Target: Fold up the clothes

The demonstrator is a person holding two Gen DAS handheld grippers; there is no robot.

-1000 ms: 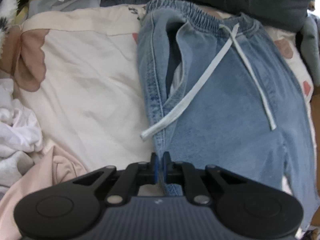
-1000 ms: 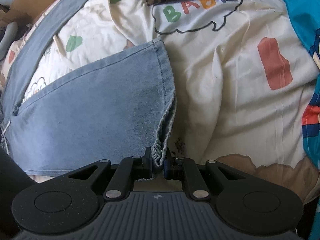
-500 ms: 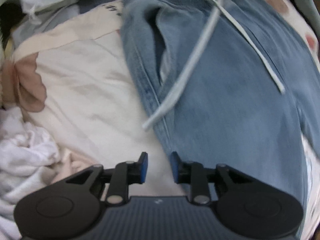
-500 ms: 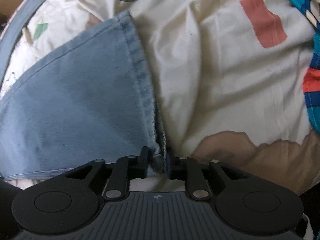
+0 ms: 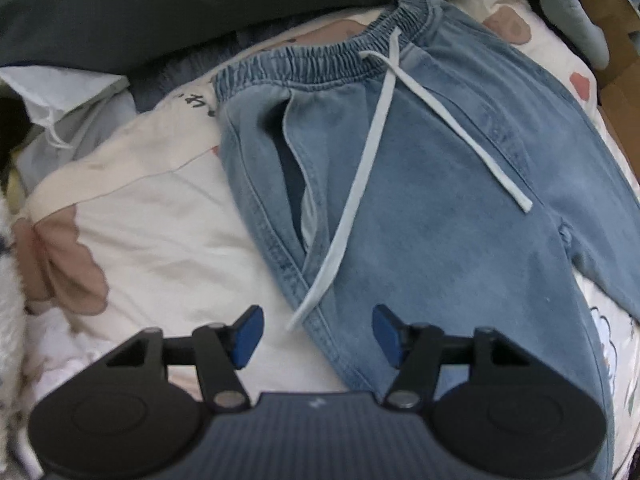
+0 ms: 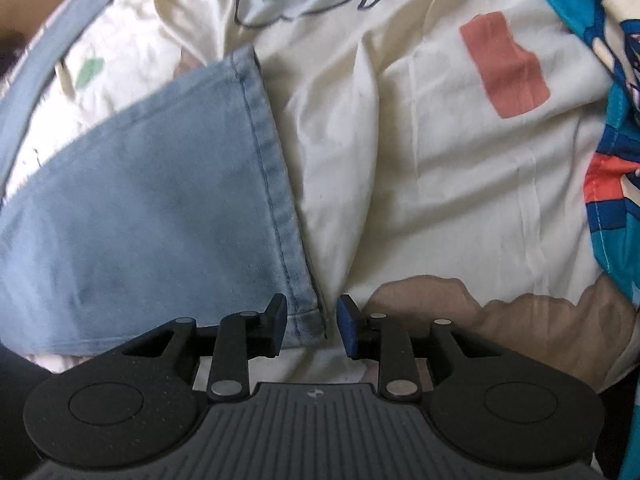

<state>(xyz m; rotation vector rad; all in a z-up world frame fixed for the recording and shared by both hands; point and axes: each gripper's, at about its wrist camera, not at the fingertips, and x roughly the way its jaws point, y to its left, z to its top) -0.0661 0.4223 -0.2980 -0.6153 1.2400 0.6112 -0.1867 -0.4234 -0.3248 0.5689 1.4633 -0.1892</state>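
Light blue denim trousers (image 5: 440,208) with an elastic waistband and a white drawstring (image 5: 360,184) lie flat on a cream printed sheet. In the left wrist view my left gripper (image 5: 318,338) hovers over the trousers' left side seam; its jaws are opening, and the pads press on nothing. In the right wrist view a trouser leg (image 6: 152,216) ends in a stitched hem (image 6: 276,184). My right gripper (image 6: 311,327) straddles the hem's near corner; its jaws are opening and the pads stand off the cloth.
A dark grey cover (image 5: 240,4) lies beyond the waistband. White crumpled laundry (image 5: 12,280) sits at the left edge. A bright teal printed cloth (image 6: 608,120) borders the sheet (image 6: 420,160) on the right, with a grey-blue strip (image 6: 48,76) at the far left.
Both grippers have let go of the denim. The left one opened wide and lifted away from the side seam, rolling. The right one loosened from the hem corner, which now lies flat.
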